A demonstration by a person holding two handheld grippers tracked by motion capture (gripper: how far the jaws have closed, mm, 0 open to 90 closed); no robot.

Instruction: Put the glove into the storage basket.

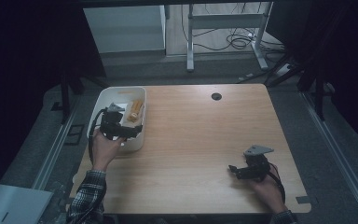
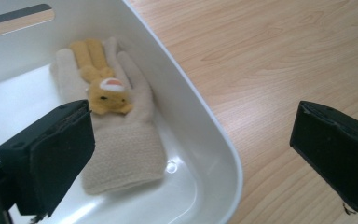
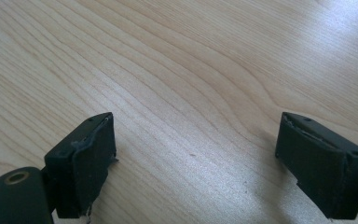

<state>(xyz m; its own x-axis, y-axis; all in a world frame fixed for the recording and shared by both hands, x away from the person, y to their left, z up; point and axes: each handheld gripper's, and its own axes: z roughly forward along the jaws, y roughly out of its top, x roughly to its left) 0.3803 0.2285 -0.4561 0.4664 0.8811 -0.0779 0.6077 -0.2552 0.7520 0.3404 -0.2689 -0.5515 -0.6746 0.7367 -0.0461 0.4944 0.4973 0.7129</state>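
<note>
While your left gripper [image 2: 191, 154] hangs wide open at the bin's [image 2: 223, 154] rim, the glove [image 2: 121, 154] sits inside, upper left of frame, untouched.

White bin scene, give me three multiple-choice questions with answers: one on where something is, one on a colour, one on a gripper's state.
1. Where does the glove lie?
A. Inside the white bin
B. On the bare table
C. Between the right jaws

2. What colour is the small animal figure on the glove?
A. Blue
B. Yellow
C. Black

3. How does the left hand-held gripper stand?
A. Shut on the glove
B. Shut on the bin's rim
C. Open, holding nothing

Answers: 1 A, the glove rests on the bin's floor against its wall. 2 B, its body shows yellow. 3 C, the jaws stand wide apart on either side of the rim.
</note>
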